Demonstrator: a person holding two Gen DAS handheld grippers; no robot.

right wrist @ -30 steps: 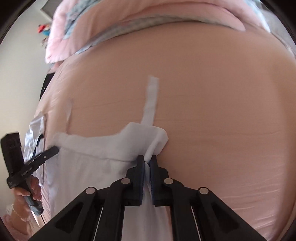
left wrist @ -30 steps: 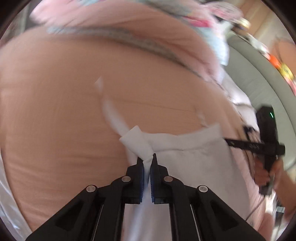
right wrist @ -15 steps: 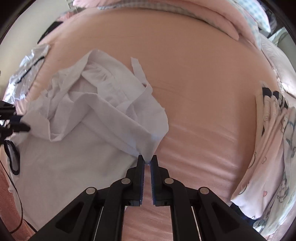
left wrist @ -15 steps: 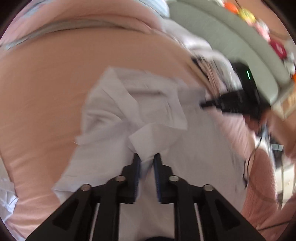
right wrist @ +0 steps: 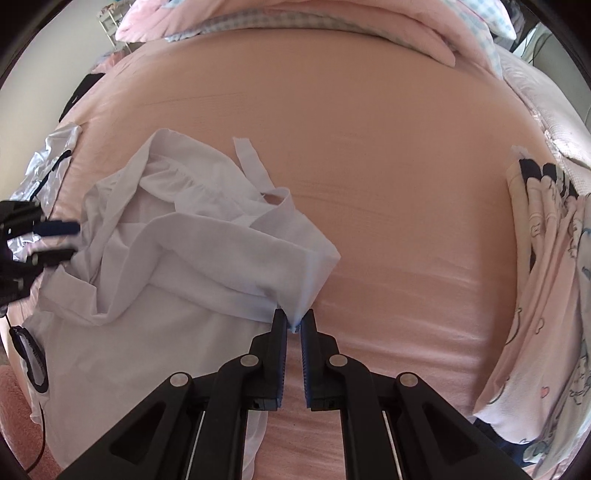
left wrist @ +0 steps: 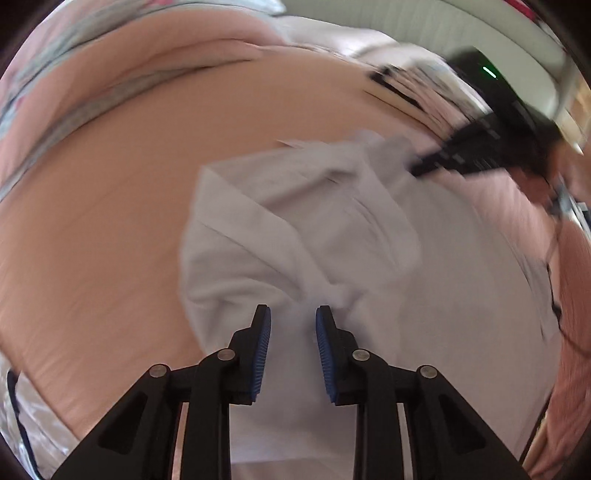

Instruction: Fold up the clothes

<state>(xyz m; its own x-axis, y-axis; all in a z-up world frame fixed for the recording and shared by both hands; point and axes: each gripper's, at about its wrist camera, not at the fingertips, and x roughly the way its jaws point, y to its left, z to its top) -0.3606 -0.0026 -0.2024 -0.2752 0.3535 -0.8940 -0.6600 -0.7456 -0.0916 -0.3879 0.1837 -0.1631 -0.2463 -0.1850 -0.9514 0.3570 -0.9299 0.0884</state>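
A white garment [left wrist: 314, 221] lies on the pink bed sheet [right wrist: 369, 147], its far part folded back in a rumpled layer over the rest. My right gripper [right wrist: 294, 319] is shut on a corner of the white garment [right wrist: 184, 251] and points steeply down. My left gripper [left wrist: 291, 314] hovers over the other side of the fold. Its jaws stand apart and are closing, with cloth under the gap but nothing pinched. Each gripper shows in the other's view: the left gripper [right wrist: 70, 240] at the left edge, the right gripper [left wrist: 415, 168], blurred, at the upper right.
A stack of folded pink patterned clothes [right wrist: 546, 277] lies at the right of the bed. A silvery item [right wrist: 51, 158] sits at the left edge. Pillows and a pink duvet [right wrist: 332, 22] line the far end. A black cable [right wrist: 29, 350] trails at the lower left.
Both grippers pulled the garment's far edge back over itself, making a loose fold. The left gripper let go of its corner and opened; the right one kept its hold.
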